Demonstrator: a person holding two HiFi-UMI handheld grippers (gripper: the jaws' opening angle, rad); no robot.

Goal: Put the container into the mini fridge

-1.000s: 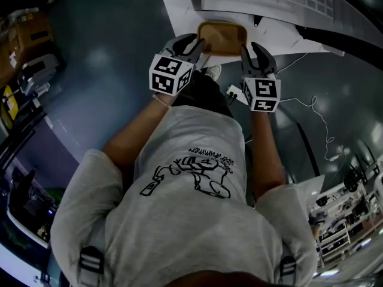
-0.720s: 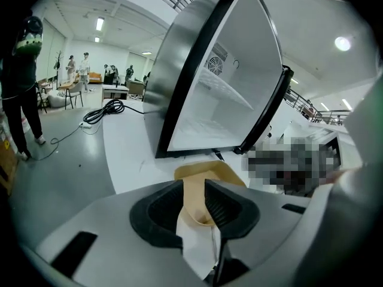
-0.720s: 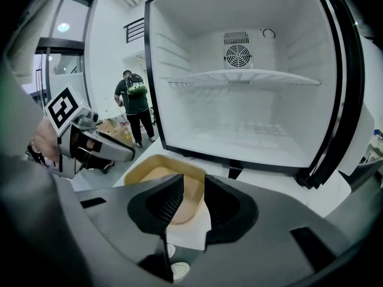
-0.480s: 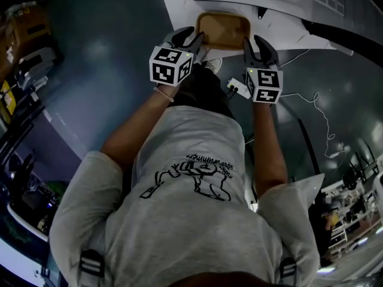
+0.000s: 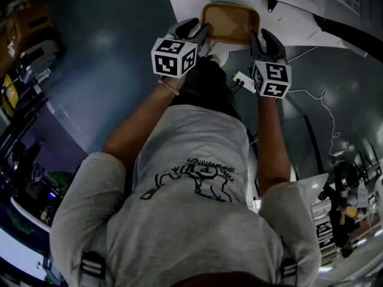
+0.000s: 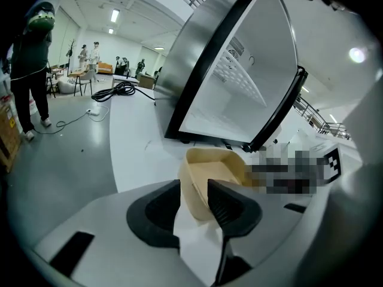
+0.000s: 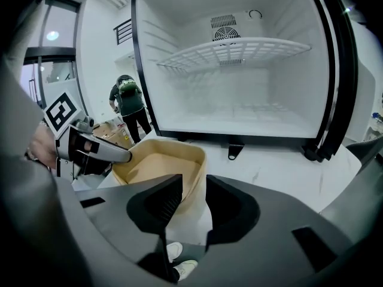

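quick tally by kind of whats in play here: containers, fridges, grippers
container: 1
mini fridge: 1
grippers: 2, left gripper and right gripper, jaws of both opening with the container's wall between them
total: 4

You stand on a glossy grey floor (image 6: 54,172) in a white-walled hall. Strip lights (image 6: 114,15) shine overhead; a black cable (image 6: 122,90) lies coiled near far tables and chairs (image 6: 75,79).
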